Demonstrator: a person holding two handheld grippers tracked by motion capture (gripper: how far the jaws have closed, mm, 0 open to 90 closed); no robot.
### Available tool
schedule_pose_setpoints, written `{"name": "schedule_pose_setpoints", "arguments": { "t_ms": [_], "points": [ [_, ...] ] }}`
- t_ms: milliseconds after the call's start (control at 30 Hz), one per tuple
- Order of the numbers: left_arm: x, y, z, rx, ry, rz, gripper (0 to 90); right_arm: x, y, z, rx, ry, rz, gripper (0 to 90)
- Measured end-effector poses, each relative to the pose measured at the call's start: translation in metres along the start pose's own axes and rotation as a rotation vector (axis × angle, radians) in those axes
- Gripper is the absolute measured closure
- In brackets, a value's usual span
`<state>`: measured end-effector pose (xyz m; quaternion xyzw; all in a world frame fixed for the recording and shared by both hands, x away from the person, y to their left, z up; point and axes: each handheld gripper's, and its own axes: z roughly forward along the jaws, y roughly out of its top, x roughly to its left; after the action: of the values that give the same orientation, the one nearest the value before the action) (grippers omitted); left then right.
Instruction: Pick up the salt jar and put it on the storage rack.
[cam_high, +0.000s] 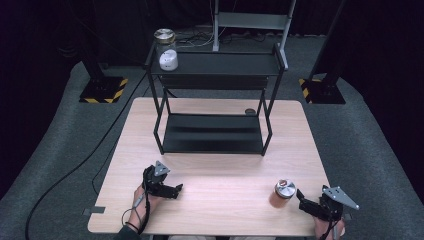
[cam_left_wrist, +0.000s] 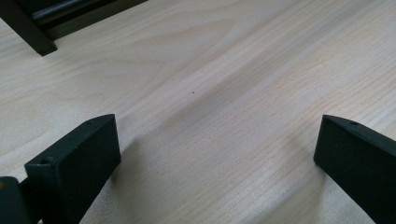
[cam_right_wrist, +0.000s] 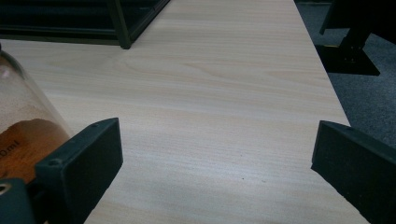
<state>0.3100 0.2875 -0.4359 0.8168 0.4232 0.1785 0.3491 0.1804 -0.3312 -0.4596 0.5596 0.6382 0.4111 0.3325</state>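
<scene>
Just jar (cam_high: 283, 193) beside right gripper (cam_high: 303, 201)

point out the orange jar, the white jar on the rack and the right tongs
orange jar (cam_high: 283, 194), high view, on its orange side below the metal lid
white jar (cam_high: 168, 60), high view, on its white top
right tongs (cam_high: 302, 197), high view, midway between the fingertips
</scene>
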Motion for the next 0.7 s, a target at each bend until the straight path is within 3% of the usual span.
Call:
{"name": "schedule_pose_setpoints", "arguments": {
  "t_ms": [700],
  "points": [
    [0.0, -0.0001, 0.0, -0.001, 0.0, 0.0, 0.0, -0.0002, 0.0025, 0.0013, 0.014, 0.002, -0.002, 0.6]
  ]
}}
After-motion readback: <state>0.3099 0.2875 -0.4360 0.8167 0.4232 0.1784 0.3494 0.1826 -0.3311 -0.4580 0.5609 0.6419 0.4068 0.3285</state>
